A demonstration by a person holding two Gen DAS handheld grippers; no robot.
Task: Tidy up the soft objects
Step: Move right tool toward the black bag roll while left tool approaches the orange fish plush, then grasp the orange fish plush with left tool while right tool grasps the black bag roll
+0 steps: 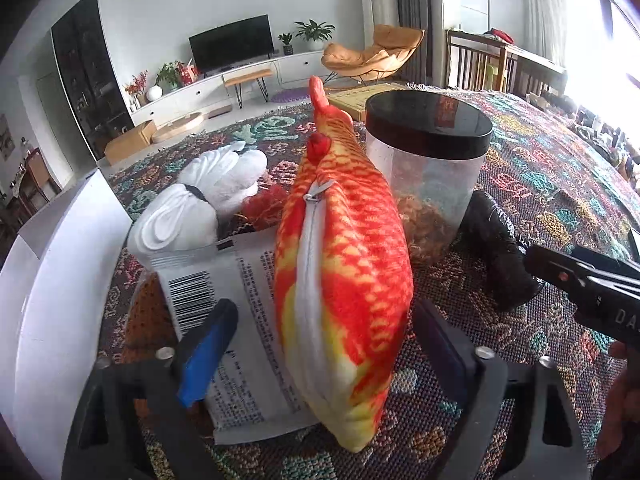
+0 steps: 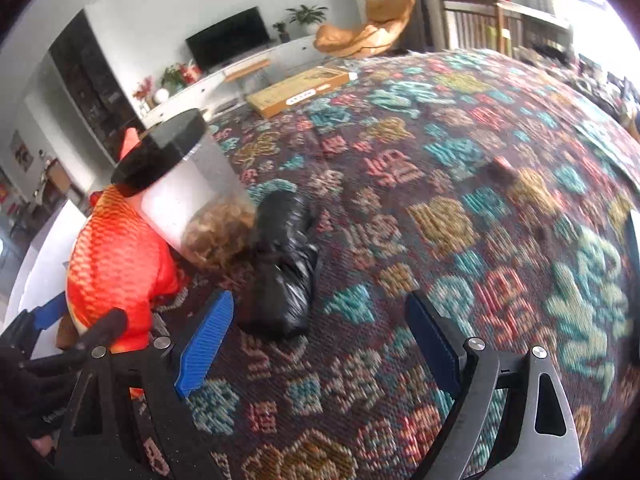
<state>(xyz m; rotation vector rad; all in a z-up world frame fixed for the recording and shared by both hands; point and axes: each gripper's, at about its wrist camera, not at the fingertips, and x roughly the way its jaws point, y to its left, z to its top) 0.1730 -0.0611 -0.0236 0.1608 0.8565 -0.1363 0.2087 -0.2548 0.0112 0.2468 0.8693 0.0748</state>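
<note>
Fish toy (image 1: 340, 280): between left gripper (image 1: 320, 344) fingers, half-open, contact unclear. Right gripper (image 2: 316, 344) wide, empty; jar (image 1: 432, 168) partly hidden behind fish.

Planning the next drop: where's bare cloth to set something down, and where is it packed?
Free: the patterned cloth right of the black bag bundle, running back to the flat cardboard box; only small scraps lie there. Crowded: the left cluster, with the plush fish, lidded jar, white plush and printed packet beside the white box.
</note>
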